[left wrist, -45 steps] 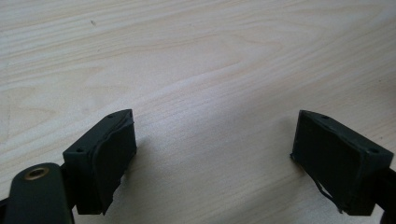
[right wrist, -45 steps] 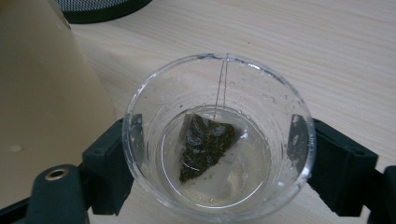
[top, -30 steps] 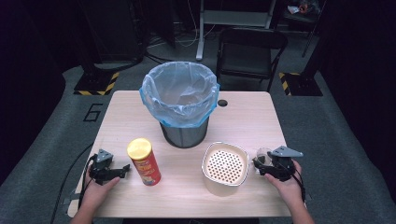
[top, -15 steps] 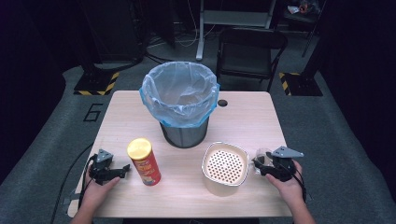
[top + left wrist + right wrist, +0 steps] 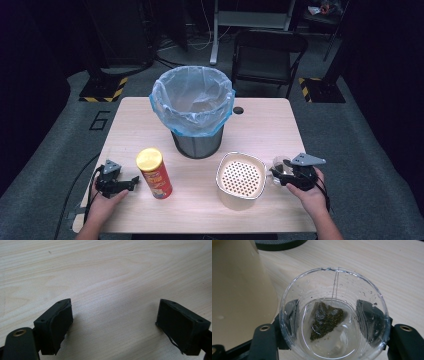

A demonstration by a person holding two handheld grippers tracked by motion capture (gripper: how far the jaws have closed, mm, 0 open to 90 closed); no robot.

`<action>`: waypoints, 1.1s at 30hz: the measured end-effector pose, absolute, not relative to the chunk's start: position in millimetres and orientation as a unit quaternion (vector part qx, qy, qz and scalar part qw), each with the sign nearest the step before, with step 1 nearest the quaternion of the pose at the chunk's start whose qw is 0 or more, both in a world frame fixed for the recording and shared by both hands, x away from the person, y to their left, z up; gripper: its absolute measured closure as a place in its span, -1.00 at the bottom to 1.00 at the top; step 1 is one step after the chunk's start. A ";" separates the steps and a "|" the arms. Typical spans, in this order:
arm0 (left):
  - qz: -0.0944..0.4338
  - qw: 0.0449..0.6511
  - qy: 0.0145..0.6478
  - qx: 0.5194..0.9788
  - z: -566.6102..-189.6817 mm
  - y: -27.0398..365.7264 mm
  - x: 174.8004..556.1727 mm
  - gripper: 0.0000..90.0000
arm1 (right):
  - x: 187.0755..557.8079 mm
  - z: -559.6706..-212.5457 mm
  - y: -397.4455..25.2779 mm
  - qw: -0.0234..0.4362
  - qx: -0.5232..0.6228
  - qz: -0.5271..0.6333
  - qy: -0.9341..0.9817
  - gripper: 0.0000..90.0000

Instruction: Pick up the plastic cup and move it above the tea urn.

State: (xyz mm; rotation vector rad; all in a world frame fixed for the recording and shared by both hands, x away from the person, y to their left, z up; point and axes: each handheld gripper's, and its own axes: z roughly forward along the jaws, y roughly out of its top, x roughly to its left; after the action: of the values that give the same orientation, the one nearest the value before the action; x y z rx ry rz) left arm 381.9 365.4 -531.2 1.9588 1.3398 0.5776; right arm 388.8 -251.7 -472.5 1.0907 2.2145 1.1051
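Note:
My right gripper [image 5: 276,172] is shut on a clear plastic cup [image 5: 281,165] near the table's right front, just right of a cream square container [image 5: 240,180] with a perforated top. In the right gripper view, the cup [image 5: 364,292] sits between the two jaws of the right gripper [image 5: 334,323], one on each side. A dark, wet tea bag [image 5: 325,320] lies in its bottom. My left gripper [image 5: 133,180] rests at the front left, open, its jaws pointing at a red can with a yellow lid [image 5: 154,172]. Between the open jaws of the left gripper [image 5: 113,322] is bare wood.
A dark bin lined with a blue bag [image 5: 194,107] stands at the middle of the wooden table [image 5: 260,125]. A small round hole [image 5: 238,110] is in the tabletop behind it. A black chair [image 5: 270,55] stands beyond the far edge.

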 end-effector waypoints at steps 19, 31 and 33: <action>0.222 0.343 0.516 0.753 -531.2 365.4 381.9 -0.71 | 418.8 -415.6 -231.3 0.239 0.289 0.405 0.834 -0.14; 0.222 0.343 0.515 0.753 -531.2 365.4 381.9 -0.71 | 440.0 -389.1 -205.3 0.245 0.238 0.409 0.846 -0.13; 0.222 0.342 0.515 0.754 -531.2 365.4 381.9 -0.71 | 443.8 -387.4 -200.9 0.249 0.228 0.409 0.848 -0.13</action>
State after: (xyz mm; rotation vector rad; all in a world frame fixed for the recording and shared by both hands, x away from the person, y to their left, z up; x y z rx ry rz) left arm 381.9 365.4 -531.2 1.9590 1.3397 0.5776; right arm 443.8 -200.9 -387.4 0.6201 2.3099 1.1152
